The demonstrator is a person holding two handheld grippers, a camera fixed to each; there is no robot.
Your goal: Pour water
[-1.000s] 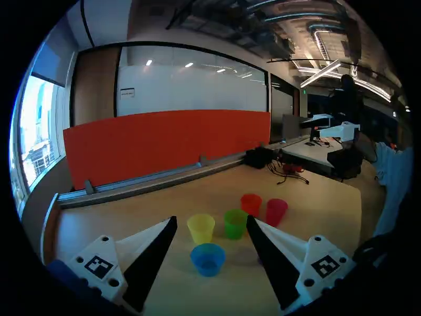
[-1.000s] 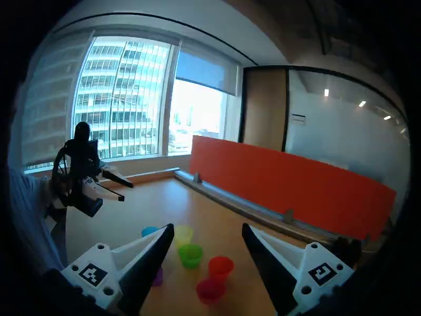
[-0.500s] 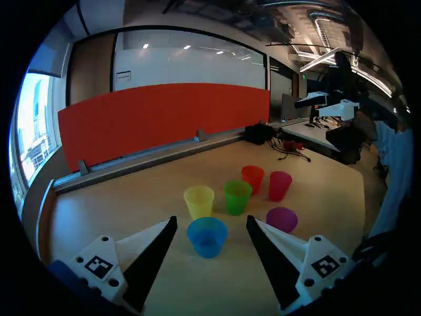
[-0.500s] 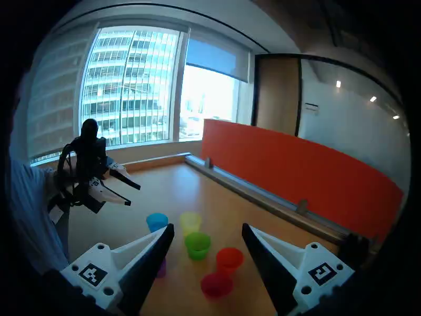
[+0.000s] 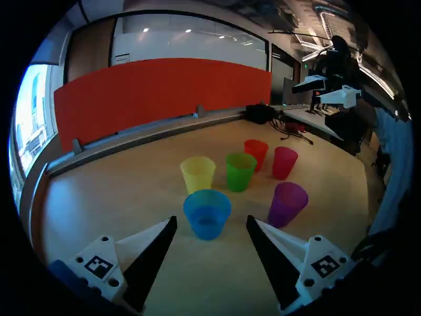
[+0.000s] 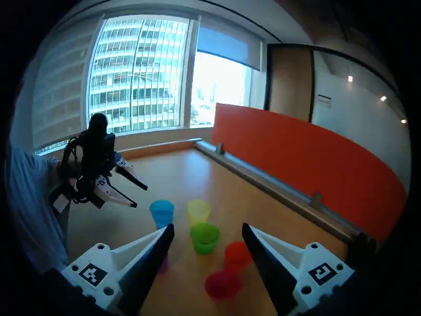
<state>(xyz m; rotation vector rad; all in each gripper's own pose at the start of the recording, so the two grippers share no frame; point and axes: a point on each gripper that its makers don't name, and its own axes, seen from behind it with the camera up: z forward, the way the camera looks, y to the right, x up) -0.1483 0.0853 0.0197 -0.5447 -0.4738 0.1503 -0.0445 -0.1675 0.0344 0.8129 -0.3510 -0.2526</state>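
Looking along your left gripper point(image 5: 210, 220), its fingers stand wide apart and hold nothing. The blue cup point(image 5: 207, 213) sits at 12 o'clock between the tips, with the purple cup point(image 5: 287, 203) at 2. The blue cup is likely thin plastic, light and squashy, so clamp its mid-wall gently. Your right gripper point(image 6: 208, 227) is likewise spread and empty, with the green cup point(image 6: 204, 237) at 12 and the blue cup at 10.

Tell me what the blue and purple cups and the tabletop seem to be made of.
The blue cup and purple cup look like thin translucent plastic, smooth: light glows through their walls. The tabletop looks like pale wood-grain laminate with a soft sheen, though real wood veneer is possible.
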